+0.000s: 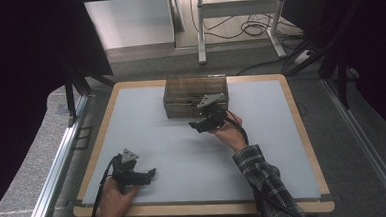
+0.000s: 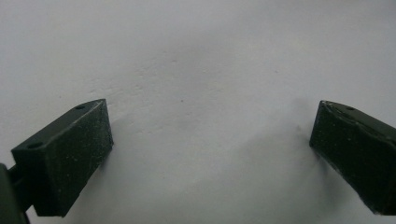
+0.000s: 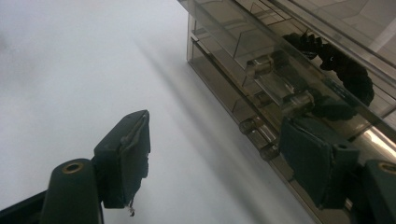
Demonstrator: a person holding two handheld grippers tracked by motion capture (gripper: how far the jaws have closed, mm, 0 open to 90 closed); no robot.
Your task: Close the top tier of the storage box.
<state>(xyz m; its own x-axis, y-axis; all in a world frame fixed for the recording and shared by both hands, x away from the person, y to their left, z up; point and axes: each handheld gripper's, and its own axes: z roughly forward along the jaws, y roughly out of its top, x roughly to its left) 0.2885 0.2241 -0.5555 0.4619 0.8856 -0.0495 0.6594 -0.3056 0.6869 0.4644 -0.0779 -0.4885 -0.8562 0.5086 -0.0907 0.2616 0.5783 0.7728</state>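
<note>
Although the smoky transparent plastic drawer box [image 1: 195, 96] stands in plain sight at the far middle of the pale grey table top [image 1: 147, 136], its contents are hard to read: in the right gripper view, dark crinkled items [image 3: 345, 70] lie behind the tinted front and cannot be identified, and the box [image 3: 261, 70] is cut off by the top and right edges. Its clear knob handles [image 3: 280, 91] show blurred through the glare.

Light wood edging [image 1: 102, 138] frames the table, and the box sits near the far edge. Wide bare surface stretches to the left, to the right and across the whole near half.

Held at the box's front face, the right gripper [image 1: 207, 121] is a black two-jaw tool with a grey three-cornered plate on top. Its jaws stand well apart with nothing clamped; one pad [image 3: 312, 163] lies against or just beside the lower front of the box, and which I cannot tell, while the other hangs over bare table.

Well apart from the box, the left gripper [image 1: 145, 176] rests near the table's near left corner. Its jaws [image 2: 210, 140] gape wide over bare grey surface and hold nothing.
</note>
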